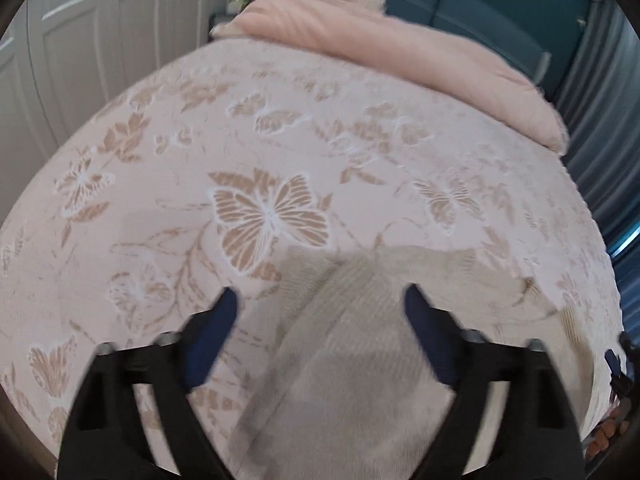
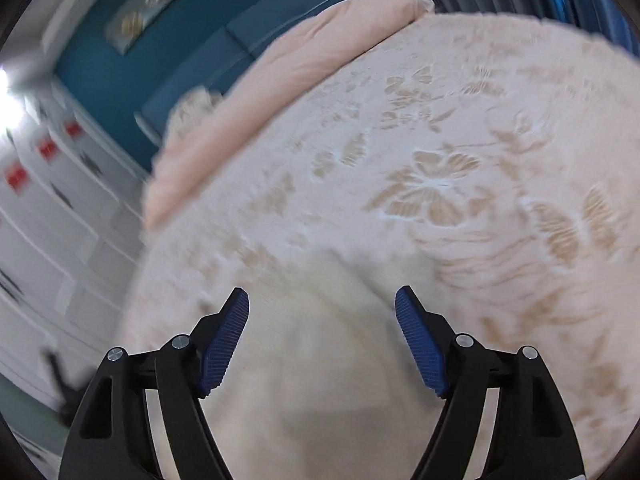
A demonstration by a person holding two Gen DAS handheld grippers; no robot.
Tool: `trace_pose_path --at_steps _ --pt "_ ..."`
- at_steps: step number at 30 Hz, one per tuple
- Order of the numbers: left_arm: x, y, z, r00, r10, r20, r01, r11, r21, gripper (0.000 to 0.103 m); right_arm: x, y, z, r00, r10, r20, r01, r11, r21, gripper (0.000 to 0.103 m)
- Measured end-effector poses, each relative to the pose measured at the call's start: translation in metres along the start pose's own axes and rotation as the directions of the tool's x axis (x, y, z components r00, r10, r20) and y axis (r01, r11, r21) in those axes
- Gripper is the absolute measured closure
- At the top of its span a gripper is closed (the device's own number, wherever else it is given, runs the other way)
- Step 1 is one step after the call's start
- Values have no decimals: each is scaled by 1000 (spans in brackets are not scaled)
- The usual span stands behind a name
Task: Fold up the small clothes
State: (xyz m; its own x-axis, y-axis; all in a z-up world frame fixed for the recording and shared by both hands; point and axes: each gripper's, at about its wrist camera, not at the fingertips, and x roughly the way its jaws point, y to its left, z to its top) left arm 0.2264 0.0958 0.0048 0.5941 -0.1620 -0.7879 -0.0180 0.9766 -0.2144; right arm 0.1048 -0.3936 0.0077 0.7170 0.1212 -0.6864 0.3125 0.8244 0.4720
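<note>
Cream knit garment (image 1: 344,360) lies beneath both wide-spread left tongs (image 1: 320,300) and right tongs (image 2: 322,300)

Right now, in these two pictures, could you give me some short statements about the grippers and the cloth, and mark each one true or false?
1. The left gripper is open. True.
2. The right gripper is shut on the garment. False: its jaws stand wide apart and grip nothing.
3. The knitted garment lies on a bedspread with a butterfly pattern. True.
4. The garment is dark blue. False: it is pale, cream to grey.
5. A pink blanket lies at the far edge of the bed. True.
</note>
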Motion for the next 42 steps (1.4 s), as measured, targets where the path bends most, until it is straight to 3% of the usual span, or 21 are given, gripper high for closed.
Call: trace_pose_path --at_steps 5,6,7,8,9,10,11,14,16,18,19,20,25,27,28,29,31,33,36,38,42 --pt "50 -16 -8 987 9 -157 2 998 70 15 40 13 -11 987 -125 -99 110 983 -145 28" --pt "60 -17 -9 984 4 -180 7 998 57 27 48 16 -11 984 -145 -102 127 979 -160 29" --pt "70 -17 -9 978 8 -208 0 999 41 37 58 20 -10 980 -168 -107 146 972 -184 37" --pt "74 -19 -9 976 15 -218 -8 999 34 52 66 23 -10 977 -176 -120 149 967 -205 76" --pt "74 -19 -7 977 18 -214 -13 1000 26 77 73 25 -10 972 -181 -153 146 966 -213 98" --pt "72 -18 -1 978 9 -207 -6 1000 17 91 73 25 -8 972 -169 -163 136 971 -197 95" --pt "67 -16 6 980 -13 -200 13 1000 1 93 63 27 -3 983 -126 -130 102 980 -173 96" --pt "44 -8 30 992 -25 -126 23 1000 -21 94 16 27 26 1000 -24 4 24 993 -112 96" --pt "46 -3 43 994 6 -109 -8 1000 -20 94 11 13 35 997 -47 55 53 992 -115 97" --pt "69 -3 43 988 34 -153 -34 999 -1 94 46 -10 32 987 -155 -44 150 983 -103 97" --pt "80 -4 40 983 48 -180 -47 999 8 94 69 -29 26 977 -162 -137 156 986 -51 97" --pt "96 -5 33 973 73 -217 -71 997 15 94 80 -40 19 970 -171 -170 170 985 -25 97" --pt "110 -3 23 973 98 -209 -101 995 -5 93 89 -42 12 966 -194 -169 187 981 -57 97" --pt "103 -6 26 973 101 -209 -100 995 19 88 78 -35 18 964 -211 -163 203 977 -70 95" --pt "96 -9 27 974 100 -201 -96 995 28 85 72 -29 19 966 -213 -148 205 976 -70 90" --pt "84 -11 27 977 105 -186 -100 994 36 75 53 -17 19 969 -229 -93 221 972 -82 84" --pt "55 -18 23 982 131 -135 -124 990 61 64 28 4 14 973 -229 -18 225 967 -116 84" --pt "31 -28 15 982 158 -99 -149 985 89 52 10 29 1 985 -173 -2 171 975 -145 84" --pt "3 -49 -2 984 155 -84 -146 984 104 46 12 77 -37 996 -56 -74 40 979 -200 84" --pt "-9 -63 -14 986 133 -97 -122 987 107 46 25 118 -73 988 33 -152 -69 968 -242 84" --pt "-23 -81 -42 981 138 -134 -121 985 126 43 50 171 -128 952 118 -283 -193 948 -254 85"
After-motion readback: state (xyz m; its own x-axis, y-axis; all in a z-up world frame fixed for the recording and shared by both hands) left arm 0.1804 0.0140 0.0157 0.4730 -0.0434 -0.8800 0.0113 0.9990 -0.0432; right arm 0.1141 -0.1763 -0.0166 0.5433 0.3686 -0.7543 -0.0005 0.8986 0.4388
